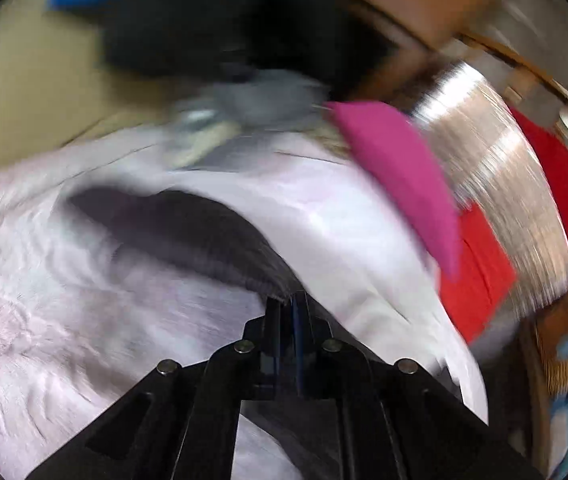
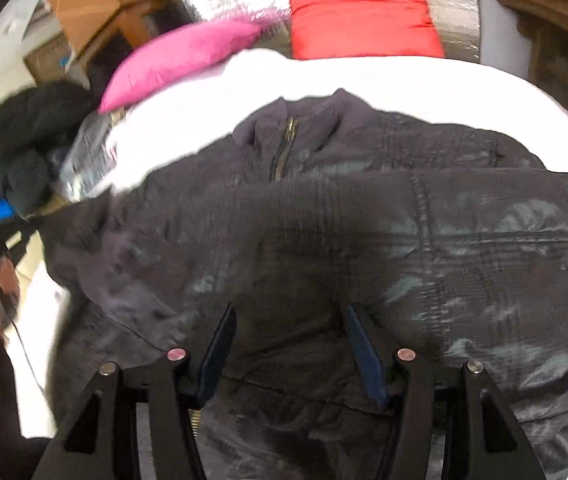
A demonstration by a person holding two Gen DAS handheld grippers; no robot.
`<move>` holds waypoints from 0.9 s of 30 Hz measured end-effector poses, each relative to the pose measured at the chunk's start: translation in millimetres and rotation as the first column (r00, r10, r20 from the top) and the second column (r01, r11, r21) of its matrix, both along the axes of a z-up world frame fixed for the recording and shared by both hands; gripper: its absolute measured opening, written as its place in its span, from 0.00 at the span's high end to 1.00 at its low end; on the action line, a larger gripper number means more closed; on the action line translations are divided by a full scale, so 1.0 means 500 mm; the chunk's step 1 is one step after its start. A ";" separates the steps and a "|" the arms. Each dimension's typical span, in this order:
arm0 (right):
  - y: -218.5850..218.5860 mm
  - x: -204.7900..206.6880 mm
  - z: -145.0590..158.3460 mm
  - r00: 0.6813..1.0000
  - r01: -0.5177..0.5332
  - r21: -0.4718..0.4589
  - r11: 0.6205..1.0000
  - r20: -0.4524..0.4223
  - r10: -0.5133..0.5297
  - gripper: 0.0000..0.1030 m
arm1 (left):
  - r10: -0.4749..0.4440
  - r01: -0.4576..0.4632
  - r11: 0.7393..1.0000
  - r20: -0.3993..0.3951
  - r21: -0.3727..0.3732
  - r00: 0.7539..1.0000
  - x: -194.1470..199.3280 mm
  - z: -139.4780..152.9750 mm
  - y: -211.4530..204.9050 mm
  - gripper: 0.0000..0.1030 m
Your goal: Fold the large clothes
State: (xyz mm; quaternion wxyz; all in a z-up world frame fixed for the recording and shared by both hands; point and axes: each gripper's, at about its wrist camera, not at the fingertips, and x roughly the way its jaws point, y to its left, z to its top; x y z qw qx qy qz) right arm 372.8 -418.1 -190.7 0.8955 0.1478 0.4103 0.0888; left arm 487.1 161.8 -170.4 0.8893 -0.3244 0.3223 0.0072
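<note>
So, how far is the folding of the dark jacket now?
Early. Done: the jacket lies spread on the white sheet, zipper up, and one sleeve seems laid across its front. In hand: the left gripper is shut on a dark edge of cloth, while the right gripper is open above the jacket. Left: the body folds.

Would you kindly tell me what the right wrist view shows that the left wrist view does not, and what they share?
Only the right wrist view shows the dark padded jacket's brass front zipper and the open right gripper above the jacket. Only the left wrist view shows the shut left gripper at a dark ribbed fabric edge. Both show the pink cushion, the red cushion and the pale bedspread.
</note>
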 end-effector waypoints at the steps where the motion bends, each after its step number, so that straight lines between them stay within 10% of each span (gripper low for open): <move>1: -0.008 -0.005 0.008 1.000 0.011 0.008 1.000 0.014 -0.011 0.41 | -0.040 0.040 0.999 0.015 0.023 0.999 -0.016 0.019 -0.029 0.96; 6: -0.071 -0.033 0.038 0.994 0.089 0.062 0.994 0.064 -0.093 0.41 | -0.334 0.316 0.934 0.089 0.165 0.939 -0.094 0.096 -0.270 0.96; 13: -0.151 -0.060 0.053 0.977 0.182 0.126 0.975 0.085 -0.194 0.41 | -0.681 0.655 0.700 -0.009 0.284 0.732 -0.189 0.048 -0.607 0.96; 17: -0.188 -0.069 0.051 0.973 0.206 0.163 0.965 0.071 -0.220 0.41 | -0.771 0.798 0.589 -0.203 0.132 0.603 -0.223 -0.040 -0.692 0.90; 22: -0.199 -0.069 0.047 0.979 0.186 0.211 0.959 0.045 -0.200 0.40 | -0.767 0.776 0.631 -0.143 0.014 0.626 -0.265 -0.014 -0.607 0.33; 27: -0.156 -0.079 0.073 0.986 0.113 0.229 0.967 0.091 -0.137 0.25 | -0.615 0.612 0.788 0.037 0.059 0.788 -0.279 0.072 -0.449 0.26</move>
